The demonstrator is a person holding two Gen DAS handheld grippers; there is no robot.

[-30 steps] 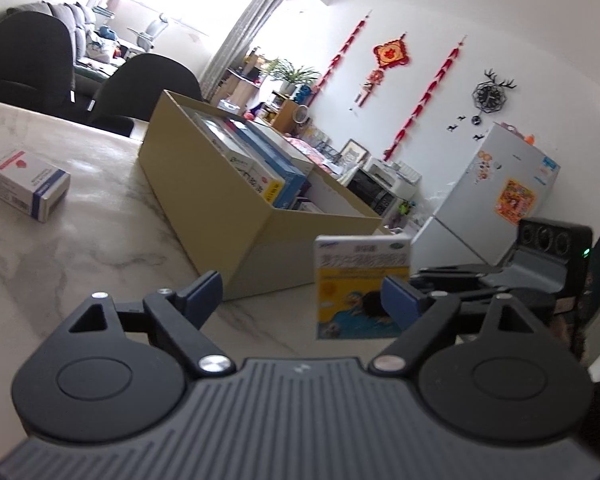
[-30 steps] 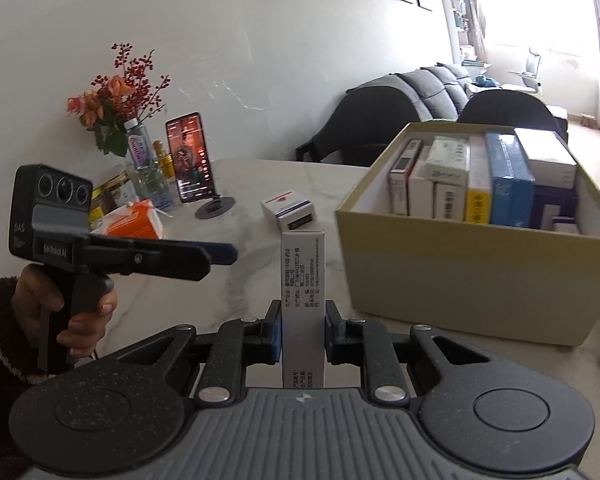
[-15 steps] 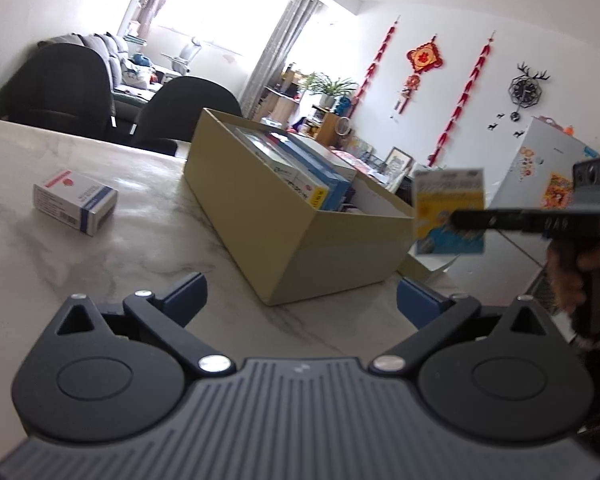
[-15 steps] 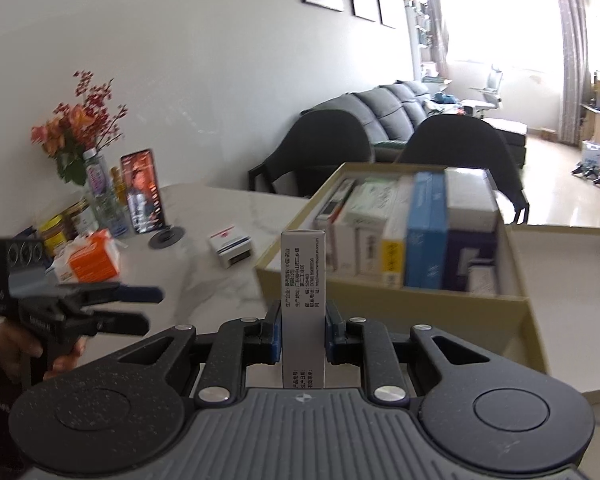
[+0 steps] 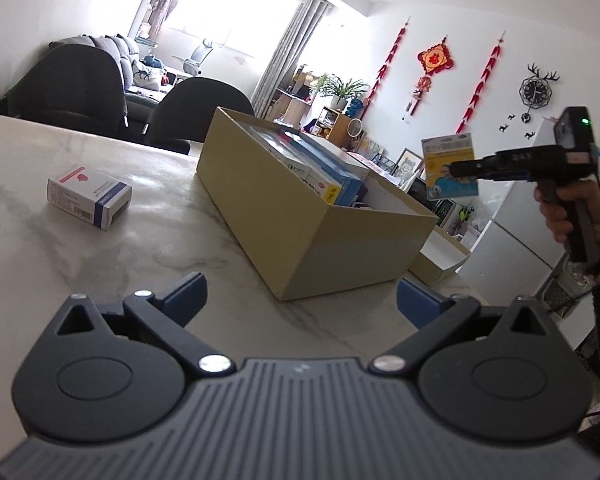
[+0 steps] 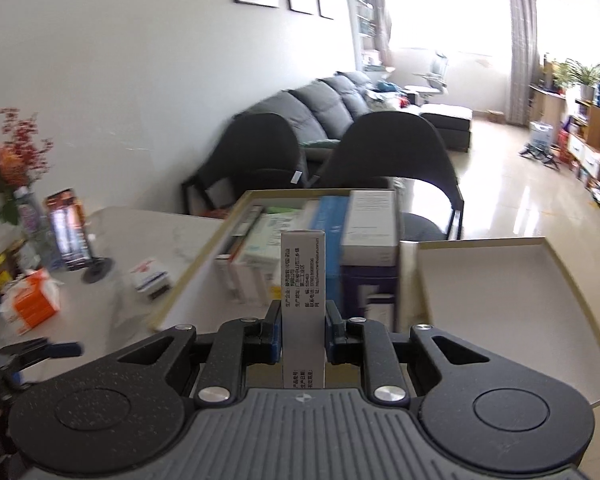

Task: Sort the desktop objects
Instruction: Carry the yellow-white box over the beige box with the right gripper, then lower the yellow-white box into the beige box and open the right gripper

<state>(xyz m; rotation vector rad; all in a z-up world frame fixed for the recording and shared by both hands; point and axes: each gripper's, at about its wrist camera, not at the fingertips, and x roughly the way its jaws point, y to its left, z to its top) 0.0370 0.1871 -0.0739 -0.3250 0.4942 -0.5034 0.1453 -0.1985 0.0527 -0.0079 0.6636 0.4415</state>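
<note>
My right gripper (image 6: 302,334) is shut on a slim yellow and blue medicine box (image 6: 303,292), held upright in the air over the near end of the tan cardboard box (image 6: 204,264). The left wrist view shows that medicine box (image 5: 450,170) and right gripper (image 5: 460,169) up at the right, beyond the cardboard box (image 5: 320,240), which holds several upright packets. My left gripper (image 5: 300,292) stands wide open over the marble table (image 5: 80,256), nothing between its fingers. A white, red and blue packet (image 5: 89,196) lies on the table to the left.
The box lid (image 6: 500,300) lies open side up to the right of the cardboard box. At the table's far left stand a phone on a stand (image 6: 70,236), an orange tissue pack (image 6: 32,304) and a flower vase (image 6: 12,176). Two dark chairs (image 6: 388,148) stand behind the table.
The right gripper has carried the medicine box up from the table and over toward the cardboard box. The left gripper's jaws spread a little wider and stayed in place, turning slightly.
</note>
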